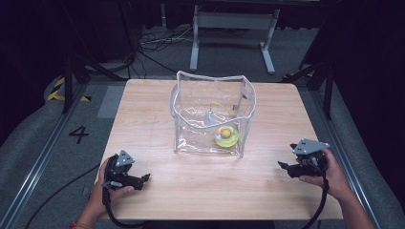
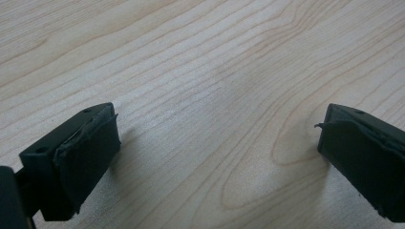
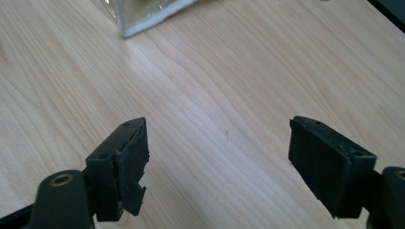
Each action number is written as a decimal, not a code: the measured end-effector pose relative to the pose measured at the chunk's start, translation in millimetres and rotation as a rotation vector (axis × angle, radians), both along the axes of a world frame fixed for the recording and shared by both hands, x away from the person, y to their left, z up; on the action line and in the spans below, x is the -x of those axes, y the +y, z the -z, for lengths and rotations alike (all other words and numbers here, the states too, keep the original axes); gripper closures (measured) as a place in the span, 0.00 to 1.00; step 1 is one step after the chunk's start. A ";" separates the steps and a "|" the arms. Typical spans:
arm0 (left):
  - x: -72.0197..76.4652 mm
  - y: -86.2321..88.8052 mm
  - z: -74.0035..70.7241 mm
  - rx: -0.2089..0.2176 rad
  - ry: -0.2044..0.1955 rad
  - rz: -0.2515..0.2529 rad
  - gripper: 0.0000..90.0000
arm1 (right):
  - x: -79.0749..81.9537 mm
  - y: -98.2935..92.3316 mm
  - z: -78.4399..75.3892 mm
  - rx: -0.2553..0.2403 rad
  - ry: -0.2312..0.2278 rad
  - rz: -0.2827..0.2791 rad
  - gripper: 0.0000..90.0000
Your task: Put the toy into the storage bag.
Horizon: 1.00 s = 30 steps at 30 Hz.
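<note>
A clear plastic bag [image 1: 212,114] with white-edged seams stands open-topped in the middle of the wooden table [image 1: 143,109]. Inside it lies a yellow-green round object [image 1: 226,136] with an orange part, beside a thin yellow cord. My left gripper [image 1: 143,179] rests low at the table's front left, jaws open, bare wood between them [image 2: 215,143]. My right gripper [image 1: 282,167] is at the front right, pointing toward the bag, jaws wide open over bare wood [image 3: 217,152]. A corner of the bag [image 3: 138,19] shows at the top of the right gripper view.
Beyond the table's far edge stand a grey metal frame [image 1: 234,33] and loose cables [image 1: 157,40] on the floor. Black stands flank the table on both sides. A floor mark "4" [image 1: 79,134] lies to the left.
</note>
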<state>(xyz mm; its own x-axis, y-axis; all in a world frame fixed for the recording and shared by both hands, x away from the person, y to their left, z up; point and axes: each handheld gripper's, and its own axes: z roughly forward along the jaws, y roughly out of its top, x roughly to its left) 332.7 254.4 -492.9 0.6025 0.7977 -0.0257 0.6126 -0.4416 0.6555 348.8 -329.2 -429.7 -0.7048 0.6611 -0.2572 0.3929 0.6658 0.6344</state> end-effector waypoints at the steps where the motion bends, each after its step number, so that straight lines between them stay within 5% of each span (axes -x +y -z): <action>1: 0.0 0.0 0.0 0.000 0.000 0.000 0.01 | 2.0 -2.7 5.3 -0.018 0.011 -0.002 0.24; 7: 0.0 0.0 -0.1 0.000 0.001 0.000 0.01 | 10.5 -20.2 32.4 -0.069 0.018 0.045 0.20; 9: 0.1 0.0 -0.1 0.000 0.003 -0.001 0.01 | 12.7 -28.0 39.6 -0.129 0.033 0.080 0.20; 15: 0.2 0.0 -0.1 0.001 0.003 -0.002 0.01 | 20.2 -38.8 59.6 -0.153 0.047 0.172 0.18; 17: 0.2 0.0 0.0 0.000 0.003 -0.001 0.01 | 21.1 -44.0 66.3 -0.241 0.058 0.198 0.17; 19: 0.2 0.0 0.0 0.001 0.002 -0.001 0.01 | 19.7 -47.1 66.8 -0.263 0.088 0.216 0.16; 30: 0.2 0.1 -0.2 -0.002 0.001 -0.001 0.01 | 19.9 -47.0 66.9 -0.270 0.100 0.237 0.16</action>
<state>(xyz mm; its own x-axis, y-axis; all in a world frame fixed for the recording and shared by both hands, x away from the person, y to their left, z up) 332.5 254.5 -492.7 0.6015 0.7985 -0.0244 0.6137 -0.4423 0.6541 328.9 -376.2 -496.6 -0.5369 0.8436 0.0107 0.5847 0.3629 0.7255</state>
